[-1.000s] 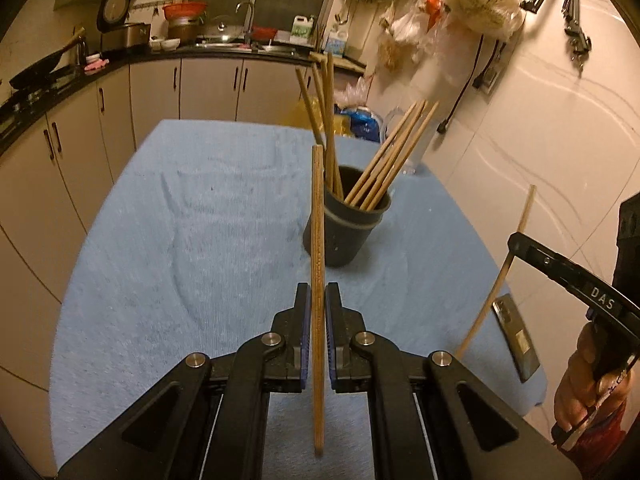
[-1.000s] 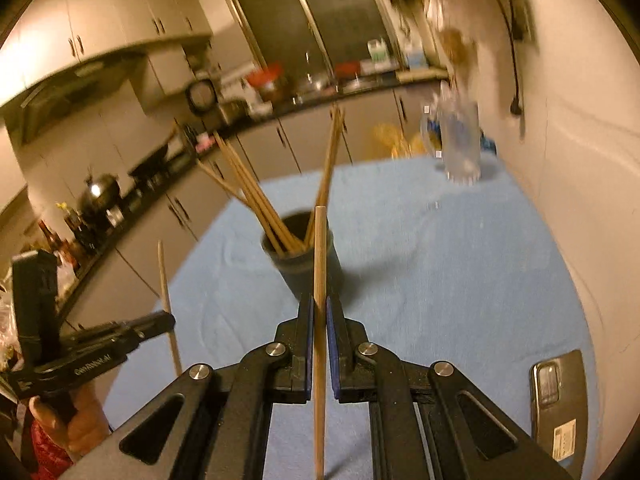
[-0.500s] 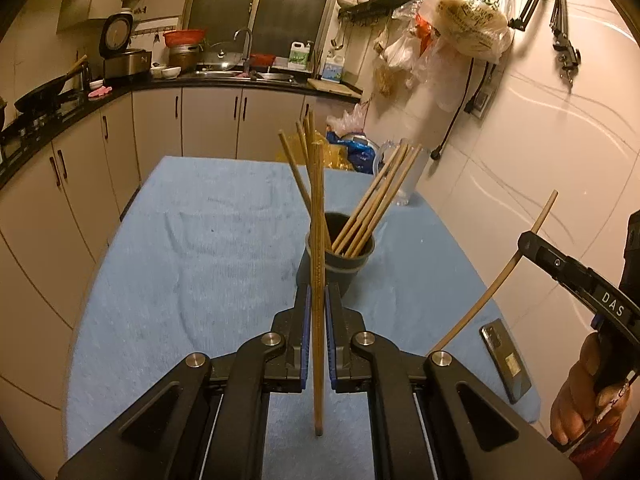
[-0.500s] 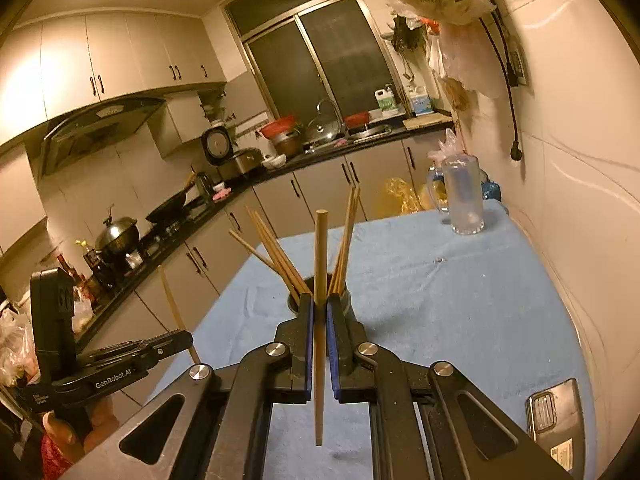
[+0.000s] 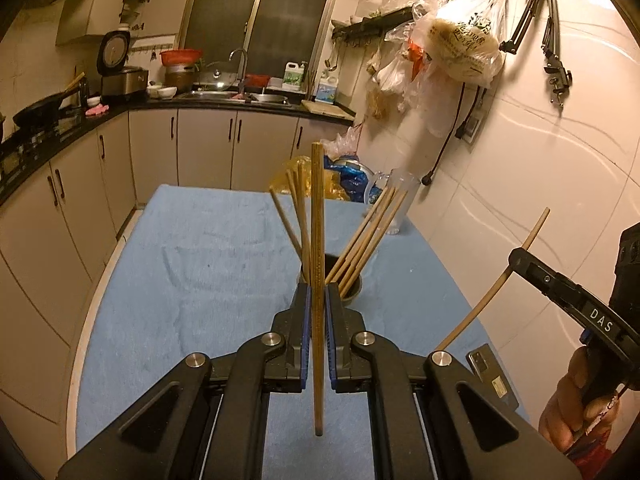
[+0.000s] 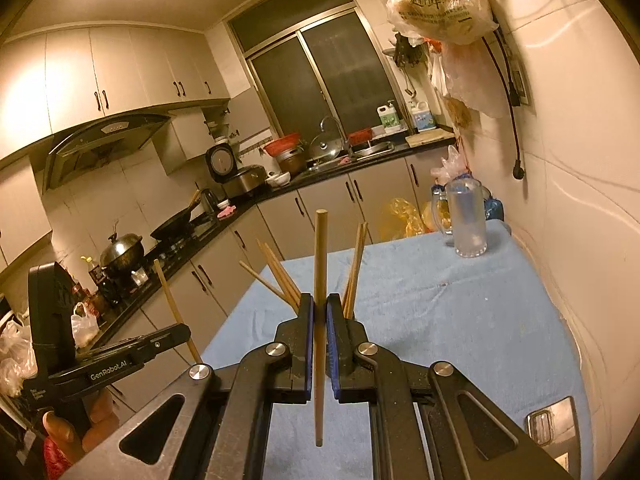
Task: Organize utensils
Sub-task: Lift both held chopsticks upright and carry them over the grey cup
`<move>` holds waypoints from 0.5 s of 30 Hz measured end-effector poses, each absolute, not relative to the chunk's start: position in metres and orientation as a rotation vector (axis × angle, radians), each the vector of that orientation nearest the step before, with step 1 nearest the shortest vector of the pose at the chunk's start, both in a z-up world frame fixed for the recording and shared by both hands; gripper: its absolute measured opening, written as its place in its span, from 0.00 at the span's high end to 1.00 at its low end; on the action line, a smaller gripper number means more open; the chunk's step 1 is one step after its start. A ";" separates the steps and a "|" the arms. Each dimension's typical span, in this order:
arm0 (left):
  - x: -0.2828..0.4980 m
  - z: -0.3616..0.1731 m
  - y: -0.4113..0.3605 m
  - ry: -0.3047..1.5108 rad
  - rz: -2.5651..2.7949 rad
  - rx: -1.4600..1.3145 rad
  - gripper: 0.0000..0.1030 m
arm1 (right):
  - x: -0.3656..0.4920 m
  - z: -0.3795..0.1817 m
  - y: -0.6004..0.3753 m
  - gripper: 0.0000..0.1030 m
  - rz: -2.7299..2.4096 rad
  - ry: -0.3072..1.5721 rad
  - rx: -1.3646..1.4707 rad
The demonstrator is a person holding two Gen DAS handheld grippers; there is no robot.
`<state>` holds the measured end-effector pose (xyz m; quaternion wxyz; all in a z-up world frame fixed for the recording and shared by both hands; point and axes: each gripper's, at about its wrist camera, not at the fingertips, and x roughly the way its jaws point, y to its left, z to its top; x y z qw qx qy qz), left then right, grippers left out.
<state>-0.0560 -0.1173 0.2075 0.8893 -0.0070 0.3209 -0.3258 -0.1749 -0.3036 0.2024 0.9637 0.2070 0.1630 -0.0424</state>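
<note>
Left wrist view: left gripper (image 5: 316,308) fingers clenched on an upright chopstick (image 5: 317,240), above the bench (image 5: 200,264), short of the holder cup (image 5: 354,290).
Right wrist view: right gripper (image 6: 318,316) grasps second chopstick (image 6: 319,264).
Progress: several chopsticks already in cup; two left.

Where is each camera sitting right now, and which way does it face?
Left wrist: rides the left tool, facing across the blue-clothed table at the dark cup of chopsticks; shows its own held chopstick, plus the right tool and hand.
Right wrist: rides the right tool, facing the same table toward the sink counter; the left tool shows at its left.
Shared: cup, phone, water jug.
</note>
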 end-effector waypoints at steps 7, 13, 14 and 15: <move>-0.047 0.223 -0.124 0.633 -0.685 -0.015 0.94 | -0.167 0.219 -0.307 0.93 -0.093 0.304 0.413; -0.035 0.237 -0.131 0.610 -0.689 -0.037 0.94 | -0.157 0.233 -0.312 0.93 -0.101 0.279 0.410; -0.032 0.239 -0.132 0.604 -0.690 -0.040 0.94 | -0.154 0.236 -0.314 0.93 -0.105 0.276 0.412; -0.030 0.241 -0.133 0.600 -0.687 -0.042 0.94 | -0.153 0.237 -0.313 0.93 -0.106 0.274 0.415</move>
